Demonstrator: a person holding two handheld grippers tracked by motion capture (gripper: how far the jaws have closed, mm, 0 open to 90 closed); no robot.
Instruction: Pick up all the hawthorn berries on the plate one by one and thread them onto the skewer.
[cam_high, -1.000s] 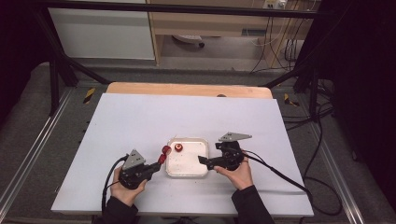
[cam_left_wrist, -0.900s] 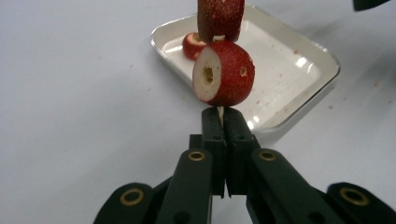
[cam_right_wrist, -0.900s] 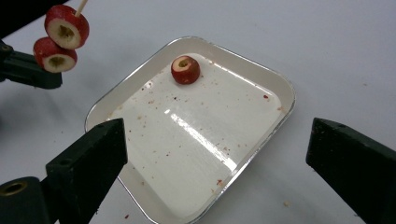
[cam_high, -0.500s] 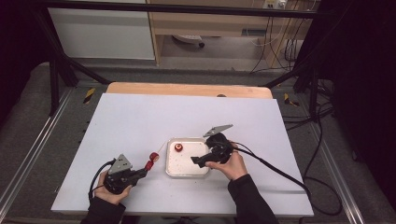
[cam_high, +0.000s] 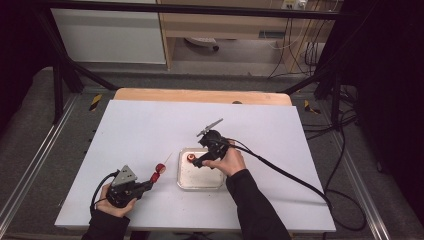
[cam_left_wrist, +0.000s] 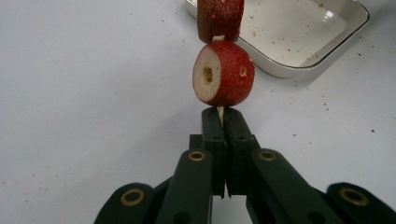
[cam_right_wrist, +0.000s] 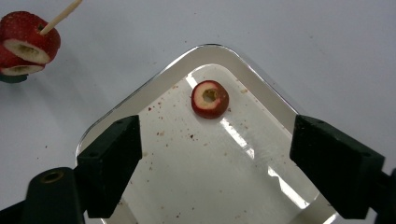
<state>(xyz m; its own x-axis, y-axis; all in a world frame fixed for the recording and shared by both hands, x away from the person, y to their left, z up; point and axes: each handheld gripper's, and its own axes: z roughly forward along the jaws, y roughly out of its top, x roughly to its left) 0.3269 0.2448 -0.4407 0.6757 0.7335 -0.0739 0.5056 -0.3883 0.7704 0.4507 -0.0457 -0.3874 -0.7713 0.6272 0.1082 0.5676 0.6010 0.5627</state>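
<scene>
Left tool (cam_high: 150, 182): seen at the near left of the worktop in the high view, held in the person's left hand (cam_high: 116, 200); its jaws are pressed together on the bottom end of a thin wooden skewer (cam_left_wrist: 220, 112).
Skewer: two red fruit slices (cam_left_wrist: 223, 72) are threaded on it, one behind the other; the nearer slice is seen cut-face on, pale inside with a small hole at its middle. In the high view the bare tip of the stick is pointed up and away toward the tray. In the right gripper view the same skewered slices (cam_right_wrist: 27, 43) are seen at the upper left, off the tray.
Right tool (cam_right_wrist: 215, 168): held in the person's right hand (cam_high: 229, 161) over the tray; its jaws are spread wide apart, with nothing between them.
Tray (cam_high: 186, 181): a shallow pale dish with rounded corners, set on the worktop near the middle of the front edge, just right of the skewer; small crumbs are scattered over its floor.
Loose slice (cam_right_wrist: 209, 99): one red fruit slice with a pale holed centre is laid flat in the far corner of the tray, ahead of the right tool's jaws and untouched by them.
Worktop (cam_high: 150, 130): a white sheet laid over a wooden board.
</scene>
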